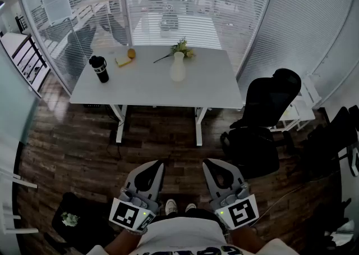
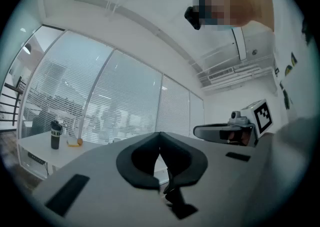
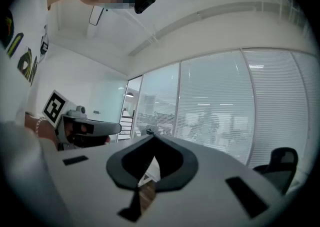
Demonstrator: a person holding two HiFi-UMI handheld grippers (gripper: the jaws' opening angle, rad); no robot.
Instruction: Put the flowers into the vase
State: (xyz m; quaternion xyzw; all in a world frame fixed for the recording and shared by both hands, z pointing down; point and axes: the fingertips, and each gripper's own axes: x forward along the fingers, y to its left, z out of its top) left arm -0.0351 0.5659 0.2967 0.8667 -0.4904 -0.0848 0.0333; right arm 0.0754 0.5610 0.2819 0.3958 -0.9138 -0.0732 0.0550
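Left hand-held gripper: we see the grey left hand-held gripper (image 1: 159, 164) low in the head view, close to the person's body and well apart from the surface (image 1: 216, 86); its jaws are clenched together, with nothing between them
Right hand-held gripper: the grey right hand-held gripper (image 1: 206, 163) sits just beside the left one; we find it clenched tight too, and empty
Flowers: the small bunch of yellow and green flowers (image 1: 182, 47) lies on the white rectangular surface just behind the vase; its thin dark stem reaches towards the left of the head view
Vase: the white narrow-necked vase (image 1: 177, 68) stands upright near the middle of the surface, towards its far edge
Tumbler: a black lidded tumbler (image 1: 100, 69) stands upright at the left end
Fruit: yellow fruit (image 1: 127, 58) lies between the tumbler and the flowers; we cannot tell its kind
Surroundings: a glass wall (image 1: 168, 1) with blinds runs behind the surface; a black office chair (image 1: 268, 102) stands at its right end on the dark wooden floor (image 1: 67, 158)
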